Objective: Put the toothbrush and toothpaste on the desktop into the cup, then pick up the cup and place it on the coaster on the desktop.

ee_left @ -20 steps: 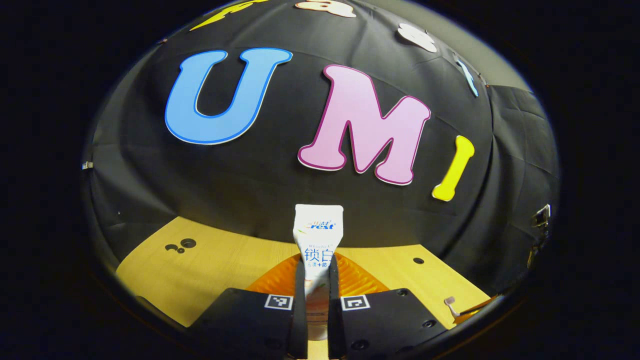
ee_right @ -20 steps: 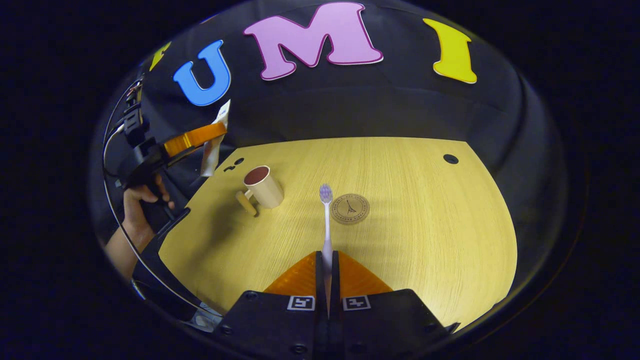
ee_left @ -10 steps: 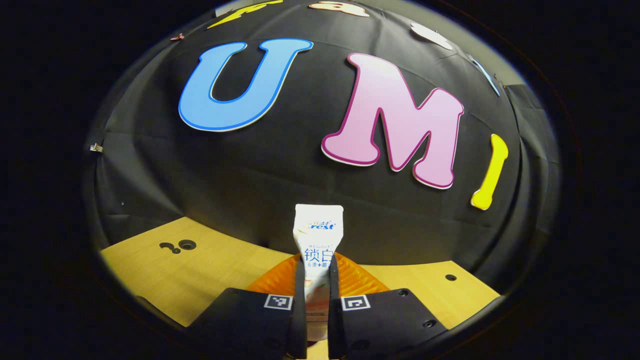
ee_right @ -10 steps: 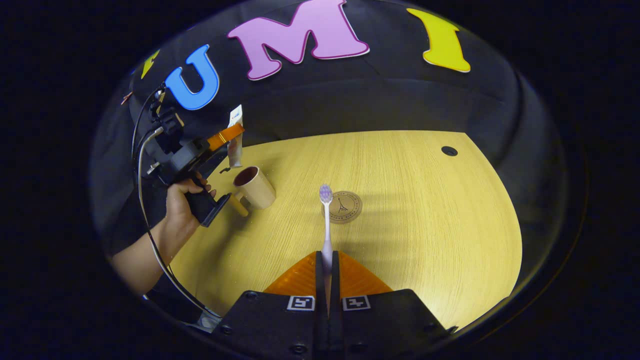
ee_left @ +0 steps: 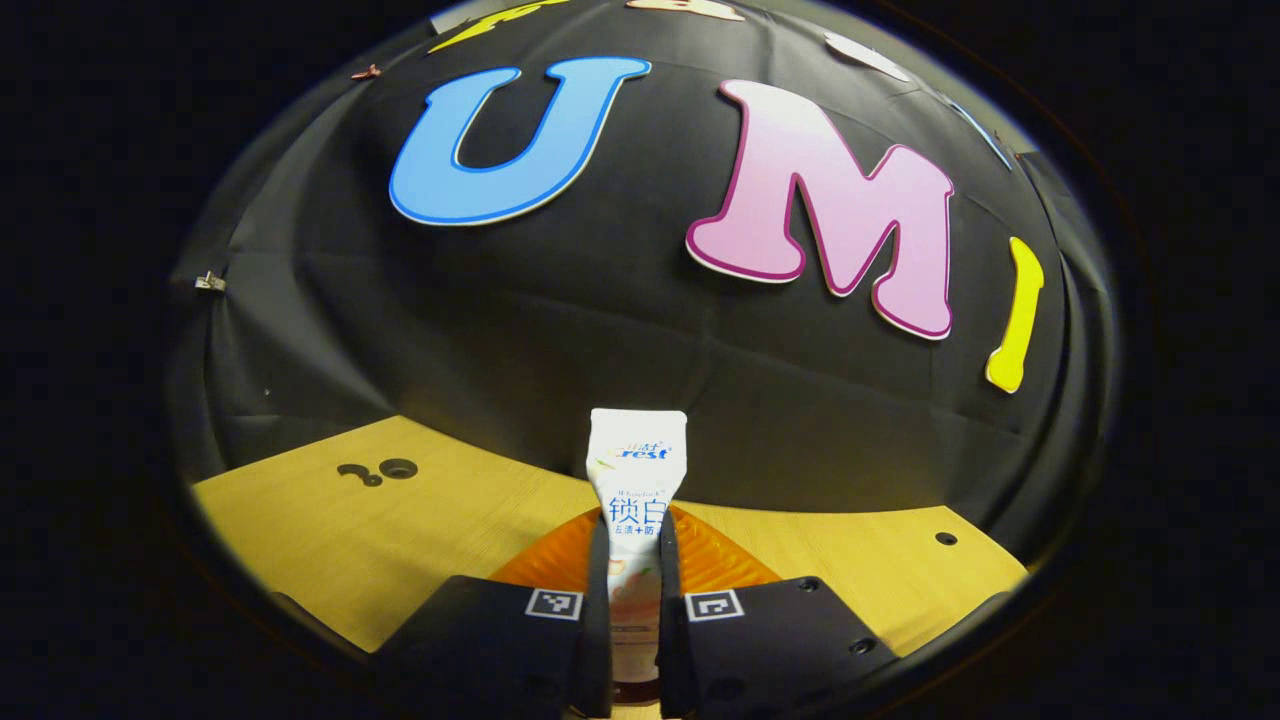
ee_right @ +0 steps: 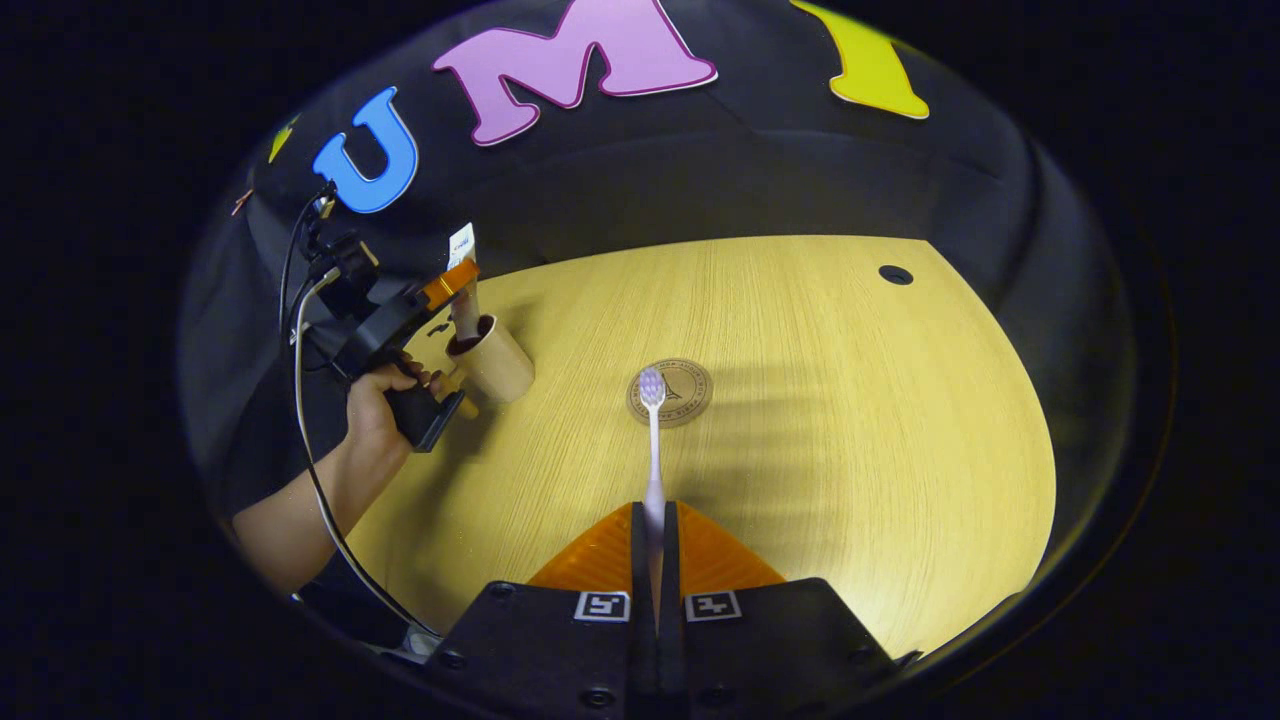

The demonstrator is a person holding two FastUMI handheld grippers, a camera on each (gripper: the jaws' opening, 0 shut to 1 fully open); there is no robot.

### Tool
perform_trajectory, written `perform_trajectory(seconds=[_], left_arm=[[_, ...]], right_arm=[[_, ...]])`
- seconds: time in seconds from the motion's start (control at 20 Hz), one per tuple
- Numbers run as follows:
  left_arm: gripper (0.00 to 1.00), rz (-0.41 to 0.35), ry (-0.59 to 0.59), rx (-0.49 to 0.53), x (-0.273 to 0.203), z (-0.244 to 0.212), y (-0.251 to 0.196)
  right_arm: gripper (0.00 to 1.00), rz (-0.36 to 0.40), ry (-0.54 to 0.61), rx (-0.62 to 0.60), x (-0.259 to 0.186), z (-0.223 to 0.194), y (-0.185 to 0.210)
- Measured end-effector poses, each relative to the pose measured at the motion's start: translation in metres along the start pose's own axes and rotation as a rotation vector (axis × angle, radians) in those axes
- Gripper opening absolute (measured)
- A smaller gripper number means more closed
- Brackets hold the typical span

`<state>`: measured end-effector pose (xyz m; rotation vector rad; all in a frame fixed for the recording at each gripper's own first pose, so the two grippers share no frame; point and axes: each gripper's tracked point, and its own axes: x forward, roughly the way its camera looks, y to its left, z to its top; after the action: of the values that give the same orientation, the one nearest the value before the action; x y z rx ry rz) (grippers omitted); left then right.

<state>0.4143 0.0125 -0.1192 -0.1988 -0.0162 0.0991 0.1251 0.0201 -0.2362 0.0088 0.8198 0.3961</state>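
The left gripper (ee_right: 455, 283), clamped on the toothpaste (ee_left: 637, 470), lowers it into the cup (ee_right: 492, 358) at ten o'clock; release next, while the right gripper (ee_right: 655, 545) grips the toothbrush (ee_right: 653, 440).

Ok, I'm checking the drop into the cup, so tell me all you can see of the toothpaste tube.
The toothpaste tube is white, soft plastic by the look, with printed lettering and a flat crimped end. It stands upright, crimp up, pinched between the fingers of the left gripper. In the right gripper view its lower end sits at the mouth of the tan cup; whether it touches the cup is unclear.
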Motion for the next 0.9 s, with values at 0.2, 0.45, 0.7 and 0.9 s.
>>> perform_trajectory(seconds=[0.2,0.45,0.7,0.9], left_arm=[[0.25,0.021,0.027,-0.014,-0.007,-0.020,0.011],[0.24,0.019,0.051,0.001,-0.021,-0.027,0.014],[0.98,-0.004,0.070,-0.023,-0.077,-0.013,0.019],[0.98,-0.030,0.099,-0.005,-0.146,-0.015,0.022]], right_arm=[[0.05,0.013,0.012,-0.013,0.006,-0.003,0.006],[0.05,0.024,0.004,-0.017,0.008,-0.002,0.010],[0.05,0.052,-0.041,-0.021,0.014,0.020,0.024],[0.05,0.115,-0.120,-0.057,0.029,0.063,0.054]])
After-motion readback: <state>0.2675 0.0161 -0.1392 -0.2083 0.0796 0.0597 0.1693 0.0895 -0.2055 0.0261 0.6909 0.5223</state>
